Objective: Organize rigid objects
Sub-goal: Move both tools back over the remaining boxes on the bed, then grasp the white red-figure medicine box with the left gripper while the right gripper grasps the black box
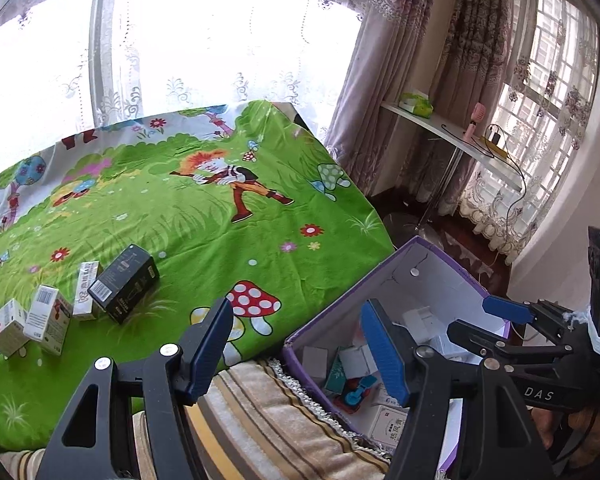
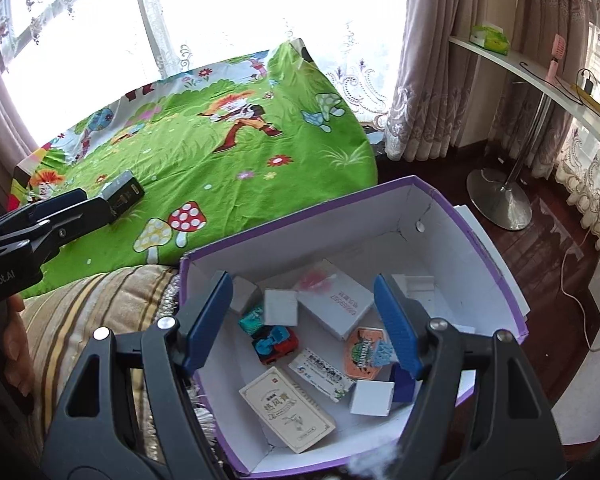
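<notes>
A purple box (image 2: 496,276) with white inside walls stands at the near edge of the bed and holds several small cartons and a red and blue toy (image 2: 274,342). My right gripper (image 2: 304,320) hovers over that box, open, nothing between its blue pads. My left gripper (image 1: 300,350) is open too and empty, over the box's left wall (image 1: 300,346) and the striped blanket. On the green cartoon bedsheet lie a black carton (image 1: 125,283) and three white cartons (image 1: 44,318) at the left. The right gripper (image 1: 504,312) shows at the right edge of the left wrist view.
A striped beige blanket (image 1: 268,420) lies at the bed's near edge beside the box. Behind the bed hang lace curtains over a bright window. At the right stands a white shelf table (image 2: 540,76) on a metal foot (image 2: 498,200), with cables and wood floor below.
</notes>
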{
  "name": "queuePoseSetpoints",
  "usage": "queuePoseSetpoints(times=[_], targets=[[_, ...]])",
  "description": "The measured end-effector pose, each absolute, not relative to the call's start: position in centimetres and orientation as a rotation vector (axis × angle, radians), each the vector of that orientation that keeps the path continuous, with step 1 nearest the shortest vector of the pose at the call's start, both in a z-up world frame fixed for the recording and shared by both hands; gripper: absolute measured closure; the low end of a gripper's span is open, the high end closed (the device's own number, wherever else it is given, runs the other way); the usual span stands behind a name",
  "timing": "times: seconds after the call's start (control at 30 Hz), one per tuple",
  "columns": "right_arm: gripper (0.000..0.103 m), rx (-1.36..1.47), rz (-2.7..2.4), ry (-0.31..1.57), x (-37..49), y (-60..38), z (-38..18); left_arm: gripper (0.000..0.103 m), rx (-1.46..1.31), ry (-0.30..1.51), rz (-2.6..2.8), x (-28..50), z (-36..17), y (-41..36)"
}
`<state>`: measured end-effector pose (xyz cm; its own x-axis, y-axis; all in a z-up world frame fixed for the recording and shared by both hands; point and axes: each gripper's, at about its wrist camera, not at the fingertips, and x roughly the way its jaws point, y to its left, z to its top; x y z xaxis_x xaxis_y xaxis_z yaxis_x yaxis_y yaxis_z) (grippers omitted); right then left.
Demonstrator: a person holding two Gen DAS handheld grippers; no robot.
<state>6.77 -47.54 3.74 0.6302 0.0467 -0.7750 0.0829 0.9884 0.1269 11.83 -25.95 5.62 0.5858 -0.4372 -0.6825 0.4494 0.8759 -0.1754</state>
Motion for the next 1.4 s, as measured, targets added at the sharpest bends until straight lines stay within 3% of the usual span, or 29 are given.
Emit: queuePoseSetpoints(times=[0.93, 1.4], targets=[[0.024, -0.035, 0.221, 0.937, 16.2, -32.0, 5.0, 0.033, -0.161, 0.899, -0.134, 17.8, 3.1, -7.0], [0.013, -0.086, 0.322, 0.943, 21.4, -27.2, 3.1, 0.018, -0.235, 0.937, 0.052, 21.1, 0.6, 1.5]])
